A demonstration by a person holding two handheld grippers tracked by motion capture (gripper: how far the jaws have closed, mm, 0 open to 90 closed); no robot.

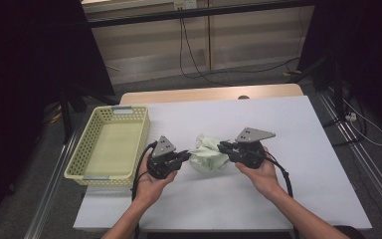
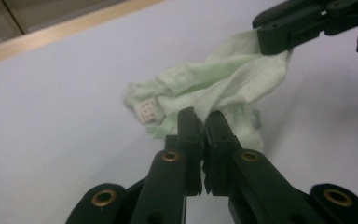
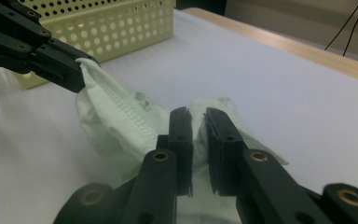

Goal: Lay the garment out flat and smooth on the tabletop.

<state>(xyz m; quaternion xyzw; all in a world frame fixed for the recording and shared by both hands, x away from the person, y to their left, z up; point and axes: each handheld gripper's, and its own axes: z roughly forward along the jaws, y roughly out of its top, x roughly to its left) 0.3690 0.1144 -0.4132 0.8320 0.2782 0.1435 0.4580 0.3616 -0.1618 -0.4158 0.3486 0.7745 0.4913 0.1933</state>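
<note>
Pale green cloth (image 1: 208,155), crumpled into a loose heap, lies on the white tabletop (image 1: 298,149) between the two hands, a little right of the yellow perforated basket (image 1: 110,144). The left hand-held gripper (image 1: 185,156) is clenched on a fold at the cloth's left side (its own view shows fabric nipped between the nearly meeting jaws), and the right hand-held gripper (image 1: 223,146) is pinched on the opposite edge, with cloth caught in the narrow gap between its jaws. In the left gripper view the right one can be seen lifting a corner of the cloth clear of the surface.

Judging by this, the step in hand is taking hold of two sides so the bundle can be opened out. The next move would call for drawing the hands apart evenly, without either pinch slipping off the thin fabric.

Bunched as it is, the cloth has no clear long axis; if anything it runs across the tabletop from one gripper to the other, its small white label (image 2: 145,111) facing the left one.
</note>
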